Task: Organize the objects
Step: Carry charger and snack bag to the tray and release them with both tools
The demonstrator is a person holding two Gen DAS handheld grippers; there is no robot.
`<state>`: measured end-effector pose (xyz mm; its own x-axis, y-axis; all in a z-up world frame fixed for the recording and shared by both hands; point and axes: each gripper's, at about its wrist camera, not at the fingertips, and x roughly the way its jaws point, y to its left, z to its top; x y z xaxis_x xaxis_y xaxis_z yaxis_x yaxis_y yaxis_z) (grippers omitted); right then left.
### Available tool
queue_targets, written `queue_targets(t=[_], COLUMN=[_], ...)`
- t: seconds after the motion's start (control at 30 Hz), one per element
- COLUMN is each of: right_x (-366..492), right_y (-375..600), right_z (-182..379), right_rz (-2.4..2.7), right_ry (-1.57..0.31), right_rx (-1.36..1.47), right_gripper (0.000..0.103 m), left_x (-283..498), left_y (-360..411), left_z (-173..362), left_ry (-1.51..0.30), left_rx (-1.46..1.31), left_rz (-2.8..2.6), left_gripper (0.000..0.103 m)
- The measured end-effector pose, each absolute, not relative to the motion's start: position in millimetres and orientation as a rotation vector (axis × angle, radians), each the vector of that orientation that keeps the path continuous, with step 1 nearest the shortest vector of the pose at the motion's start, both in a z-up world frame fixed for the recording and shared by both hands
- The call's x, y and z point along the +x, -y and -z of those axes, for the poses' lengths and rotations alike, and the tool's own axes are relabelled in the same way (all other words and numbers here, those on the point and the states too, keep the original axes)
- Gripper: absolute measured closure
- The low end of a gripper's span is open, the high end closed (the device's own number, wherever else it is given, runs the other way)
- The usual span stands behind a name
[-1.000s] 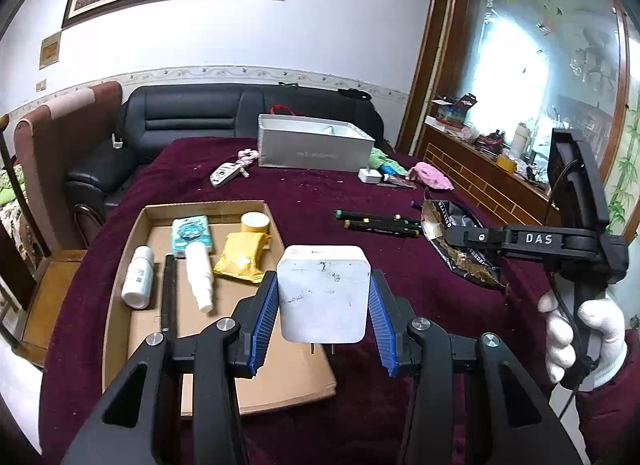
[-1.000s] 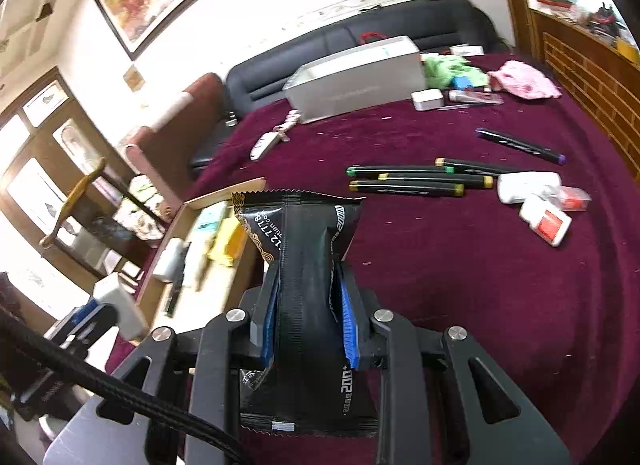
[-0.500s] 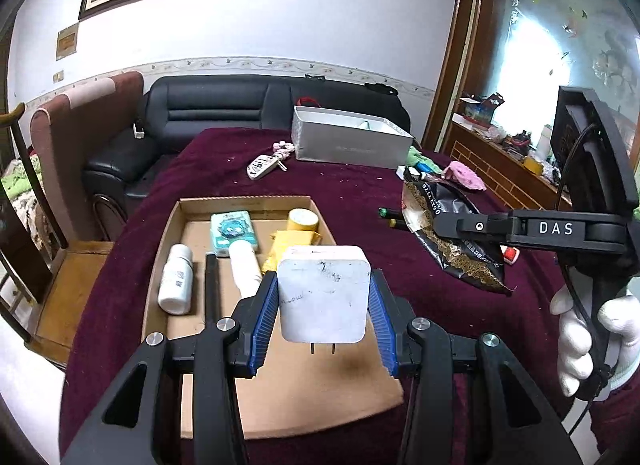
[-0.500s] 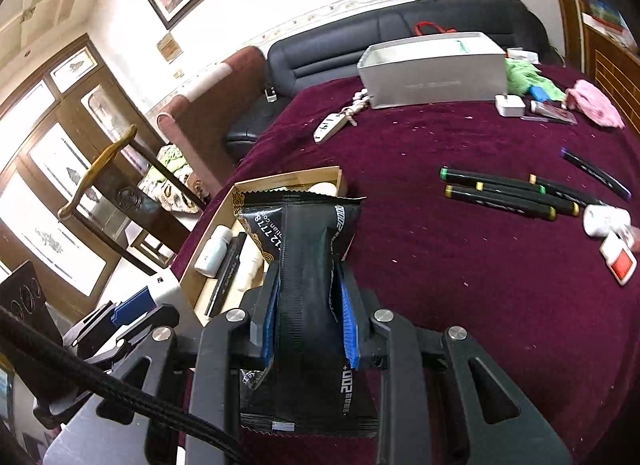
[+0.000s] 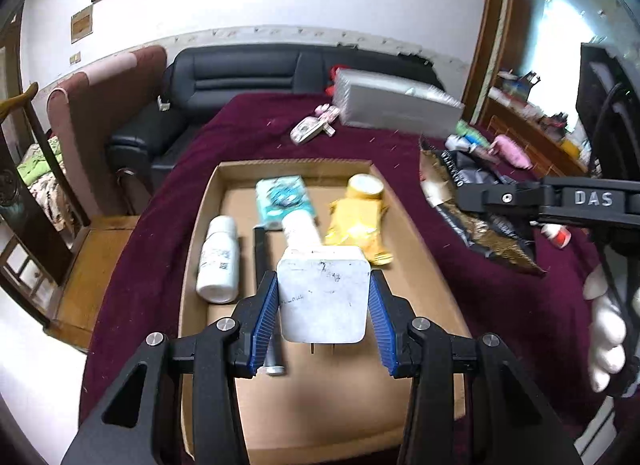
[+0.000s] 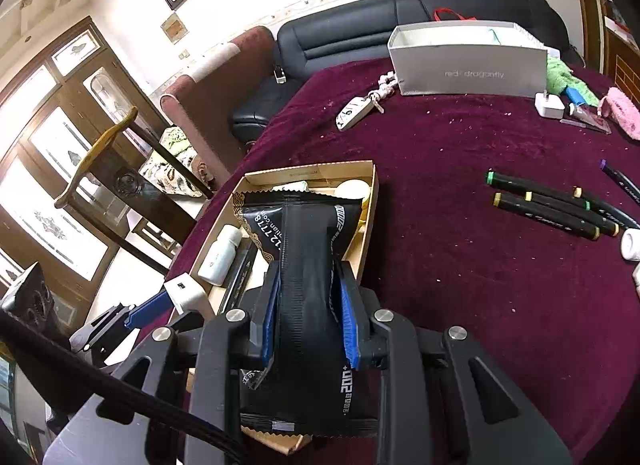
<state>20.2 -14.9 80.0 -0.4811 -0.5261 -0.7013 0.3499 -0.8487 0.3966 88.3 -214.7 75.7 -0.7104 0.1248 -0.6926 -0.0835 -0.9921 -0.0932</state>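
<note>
Left wrist view: left gripper point(image 5: 323, 307) clamps one white charger point(image 5: 323, 297), frame centre, over the cardboard tray point(image 5: 420, 265). Tray holds five items: white bottle point(image 5: 218, 261), black pen point(image 5: 261, 253), teal pack point(image 5: 282, 201), yellow pouch point(image 5: 354, 227), white tube point(image 5: 302, 231) partly hidden by the charger.

Right wrist view: right gripper point(image 6: 310, 309) pinches one black snack bag point(image 6: 306, 265), lower centre, hiding most of the tray. Markers point(image 6: 548, 211) at right: about five, one cut off.

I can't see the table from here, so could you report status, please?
Left tongs shut on white charger; right tongs on black packet. Cardboard tray below, partly filled.
</note>
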Motion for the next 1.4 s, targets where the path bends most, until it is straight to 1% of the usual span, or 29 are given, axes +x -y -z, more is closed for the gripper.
queue_targets(t=[0.37, 0.43, 0.63, 0.93, 1.1, 1.23, 1.3, 1.4], right_x=[-1, -1, -4, 0, 1, 1, 1, 1], right_y=[65, 73, 86, 94, 99, 100, 100, 103], right_z=[-47, -42, -28, -16, -12, -11, -11, -7], right_rz=[2.233, 2.216, 2.215, 2.242, 2.252, 2.253, 2.249, 2.212], right_ry=[0.191, 0.177, 0.132, 0.084, 0.052, 0.044, 0.04, 0.044], right_rx=[1.313, 1.327, 1.364, 1.434, 1.439, 1.441, 1.443, 1.468], right_gripper=[0.079, 0.079, 0.079, 0.079, 0.079, 0.079, 0.079, 0.075], left_x=[45, 35, 12, -17, -47, -67, -72, -78], left_y=[239, 243, 238, 252, 258, 270, 273, 281], left_z=[-49, -44, -41, -47, -44, -39, -37, -34], left_ry=[0.035, 0.058, -0.008, 0.173, 0.207, 0.345, 0.384, 0.485], left_rx=[-1.335, -1.358, -1.391, -1.444, -1.49, -1.522, -1.532, -1.538], left_rz=[-2.811, -2.778, -2.775, -2.76, -2.767, -2.758, -2.755, -2.722], left_gripper=[0.064, 0.064, 0.064, 0.064, 0.064, 0.064, 0.064, 0.063])
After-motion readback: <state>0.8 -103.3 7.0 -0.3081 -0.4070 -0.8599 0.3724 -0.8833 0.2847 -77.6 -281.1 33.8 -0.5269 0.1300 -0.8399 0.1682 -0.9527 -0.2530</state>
